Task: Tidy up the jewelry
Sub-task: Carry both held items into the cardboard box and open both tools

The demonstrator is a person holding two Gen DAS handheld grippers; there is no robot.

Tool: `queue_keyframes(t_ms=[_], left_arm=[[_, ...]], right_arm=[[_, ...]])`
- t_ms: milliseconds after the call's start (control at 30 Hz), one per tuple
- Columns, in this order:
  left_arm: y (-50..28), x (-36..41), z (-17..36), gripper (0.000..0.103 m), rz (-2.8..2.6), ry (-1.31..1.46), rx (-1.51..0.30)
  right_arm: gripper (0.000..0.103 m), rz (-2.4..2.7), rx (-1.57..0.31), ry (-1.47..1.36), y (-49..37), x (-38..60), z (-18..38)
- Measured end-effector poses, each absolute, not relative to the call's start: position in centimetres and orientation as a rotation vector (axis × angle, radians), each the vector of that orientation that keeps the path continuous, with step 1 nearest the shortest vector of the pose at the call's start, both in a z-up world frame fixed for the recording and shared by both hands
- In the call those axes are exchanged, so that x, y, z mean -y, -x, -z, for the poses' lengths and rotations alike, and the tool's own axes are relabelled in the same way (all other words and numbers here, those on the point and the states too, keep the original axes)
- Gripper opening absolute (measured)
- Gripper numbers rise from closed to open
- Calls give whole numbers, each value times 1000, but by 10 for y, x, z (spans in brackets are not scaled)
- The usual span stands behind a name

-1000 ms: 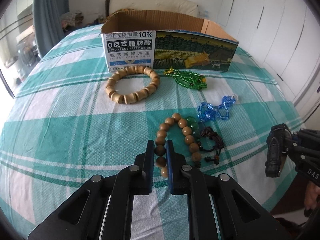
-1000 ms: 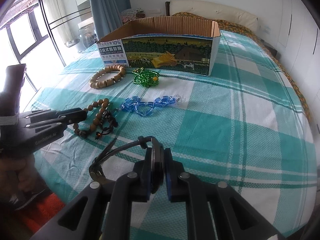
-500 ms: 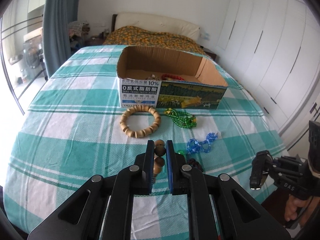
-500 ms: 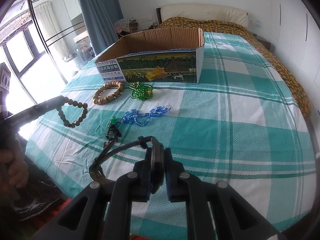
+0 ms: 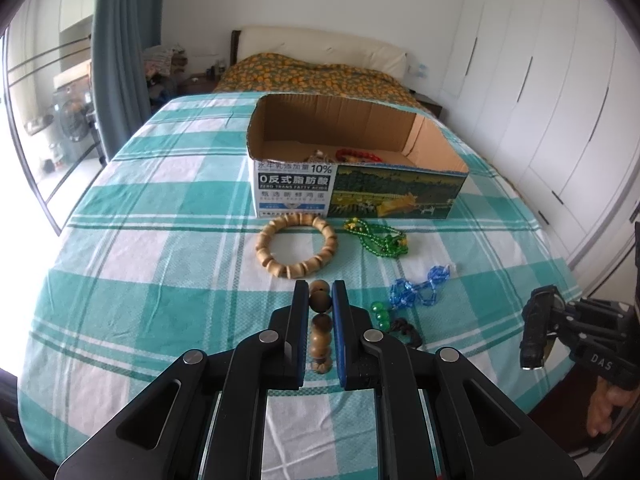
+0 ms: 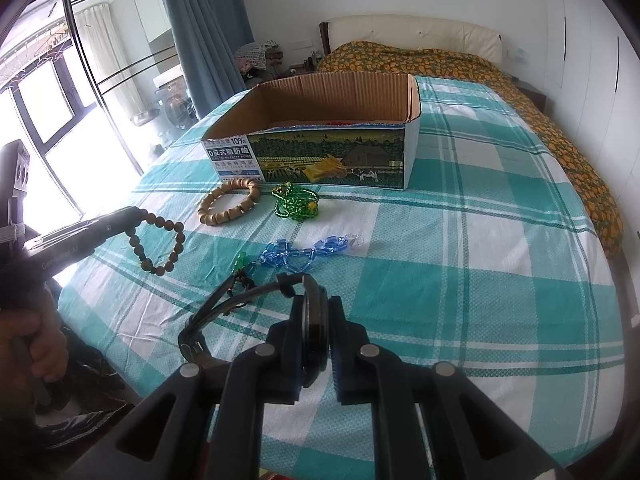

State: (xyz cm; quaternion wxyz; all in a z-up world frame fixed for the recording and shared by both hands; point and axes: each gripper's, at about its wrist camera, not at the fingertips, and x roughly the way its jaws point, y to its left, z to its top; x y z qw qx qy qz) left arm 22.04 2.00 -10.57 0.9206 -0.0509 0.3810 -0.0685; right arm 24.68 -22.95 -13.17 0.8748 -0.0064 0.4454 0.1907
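Beyond my left fingers [image 5: 300, 312] lies the ring bracelet [image 5: 297, 246], the cardboard box [image 5: 352, 184] behind it; bead necklaces [image 5: 380, 238] lie to their right on the bed [image 5: 140, 264].

Jewelry count around one cardboard box [image 5: 356, 192]

In front of the box: two wooden bead bracelets [image 5: 297, 246], one green bead strand [image 5: 378, 238], one blue bead strand [image 5: 418, 292], one watch [image 6: 314, 328]; inside it, one red bead piece [image 5: 358, 155].
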Motion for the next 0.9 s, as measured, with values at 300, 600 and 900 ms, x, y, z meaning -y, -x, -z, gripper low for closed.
queue_keyframes(t_ms=[300, 600, 900], left_arm=[[-218, -28, 90, 9, 174, 131, -762], [-228, -35, 55, 9, 216, 154, -706], [-252, -41, 35, 9, 235, 182, -683]], right_arm=[[11, -407, -923, -5, -248, 231, 123], [11, -428, -912, -30, -257, 230, 114], [11, -447, -884, -4, -272, 226, 97]])
